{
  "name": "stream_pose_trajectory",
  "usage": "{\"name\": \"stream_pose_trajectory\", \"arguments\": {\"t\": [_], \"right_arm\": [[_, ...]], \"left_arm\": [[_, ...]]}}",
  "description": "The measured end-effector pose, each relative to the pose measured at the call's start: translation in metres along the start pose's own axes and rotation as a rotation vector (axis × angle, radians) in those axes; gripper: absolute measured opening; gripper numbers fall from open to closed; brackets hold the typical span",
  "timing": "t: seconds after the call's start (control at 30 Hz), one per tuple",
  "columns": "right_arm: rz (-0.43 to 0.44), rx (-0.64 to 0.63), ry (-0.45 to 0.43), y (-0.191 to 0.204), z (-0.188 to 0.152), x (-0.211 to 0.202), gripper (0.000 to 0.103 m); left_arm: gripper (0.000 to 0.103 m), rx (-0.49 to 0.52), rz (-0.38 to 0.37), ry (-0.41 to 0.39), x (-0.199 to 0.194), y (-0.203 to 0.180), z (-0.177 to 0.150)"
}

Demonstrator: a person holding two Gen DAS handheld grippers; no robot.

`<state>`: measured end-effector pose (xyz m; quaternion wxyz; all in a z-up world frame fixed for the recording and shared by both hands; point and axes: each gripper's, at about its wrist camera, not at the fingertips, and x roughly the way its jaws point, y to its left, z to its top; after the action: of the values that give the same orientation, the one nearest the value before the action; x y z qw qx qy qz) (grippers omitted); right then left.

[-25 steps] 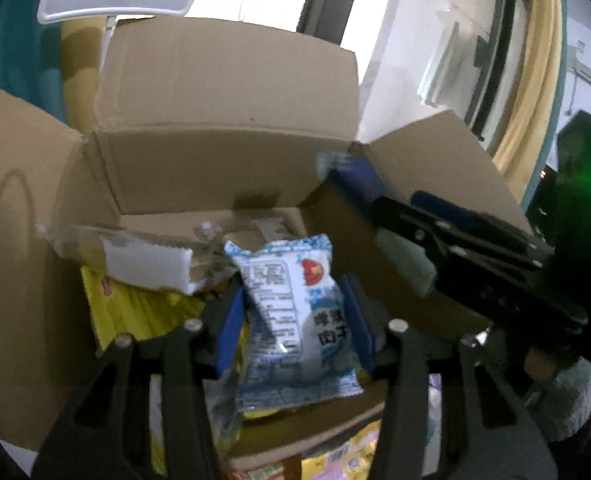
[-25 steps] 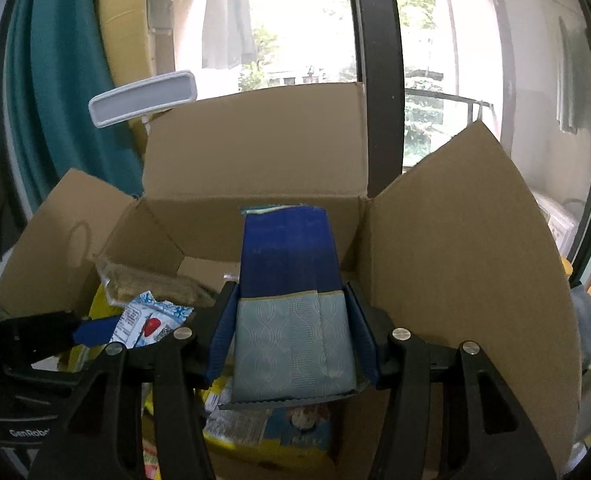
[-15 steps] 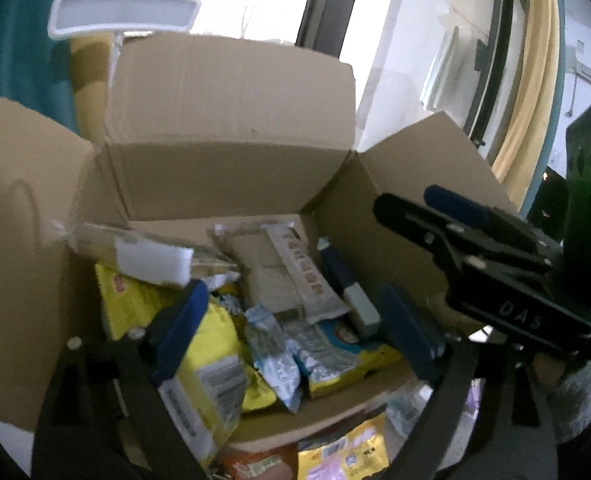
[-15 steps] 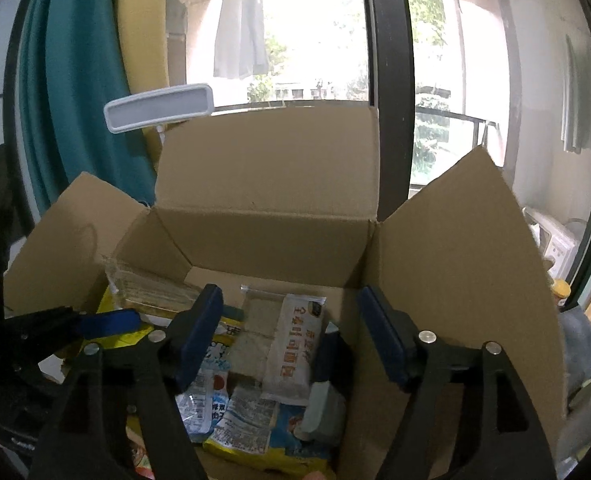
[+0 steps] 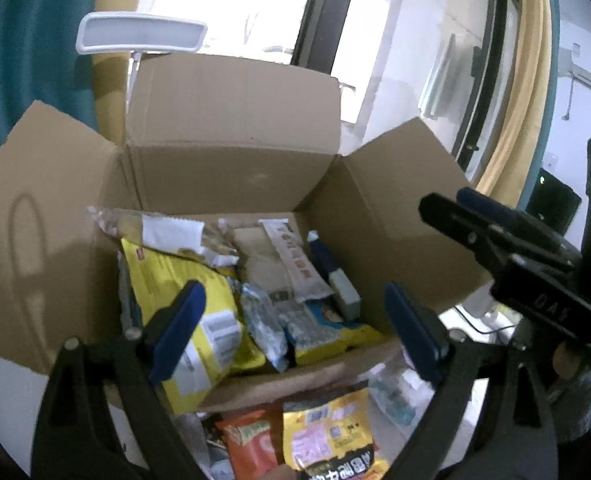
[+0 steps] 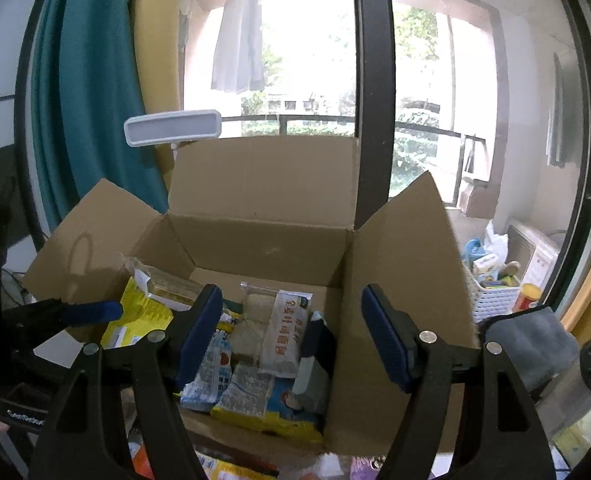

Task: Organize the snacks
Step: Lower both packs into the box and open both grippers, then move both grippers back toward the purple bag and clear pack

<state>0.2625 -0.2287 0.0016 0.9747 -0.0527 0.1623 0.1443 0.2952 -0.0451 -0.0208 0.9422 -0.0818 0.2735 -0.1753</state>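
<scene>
An open cardboard box [image 5: 235,176] [image 6: 263,240] holds several snack packets. My left gripper [image 5: 291,296] hovers open over its near edge with nothing between the pads. A blue-white packet [image 5: 261,324] [image 6: 211,368] lies loose below it, beside a big yellow bag [image 5: 183,280]. My right gripper [image 6: 291,300] is also open and empty, above the box's right half. A dark blue packet with a pale end [image 6: 313,348] [image 5: 333,276] leans against the right wall, next to a long beige packet [image 6: 285,336].
An orange bag [image 5: 247,444] and a yellow-and-black bag [image 5: 327,436] lie in front of the box. The box flaps stand up on all sides. A white lamp head [image 6: 171,128] rises behind the box. A white basket [image 6: 491,296] stands far right.
Both grippers opened. The left one let go of the blue-white packet and the right one the dark blue packet; both packets now lie in the box. Both grippers drew back a little.
</scene>
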Motion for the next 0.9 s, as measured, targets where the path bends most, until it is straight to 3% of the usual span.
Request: {"name": "stream_pose_trajectory", "arguments": {"t": [0.57,0.9], "right_arm": [[-0.021,0.003,0.01,-0.003,-0.027,-0.052,0.075],[-0.038,-0.005,0.038,-0.023,-0.053,-0.076,0.075]], "left_arm": [[0.092,0.059,0.06,0.008,-0.025,-0.024,-0.035],[0.092,0.092,-0.015,0.086,-0.012,-0.045,-0.067]]}}
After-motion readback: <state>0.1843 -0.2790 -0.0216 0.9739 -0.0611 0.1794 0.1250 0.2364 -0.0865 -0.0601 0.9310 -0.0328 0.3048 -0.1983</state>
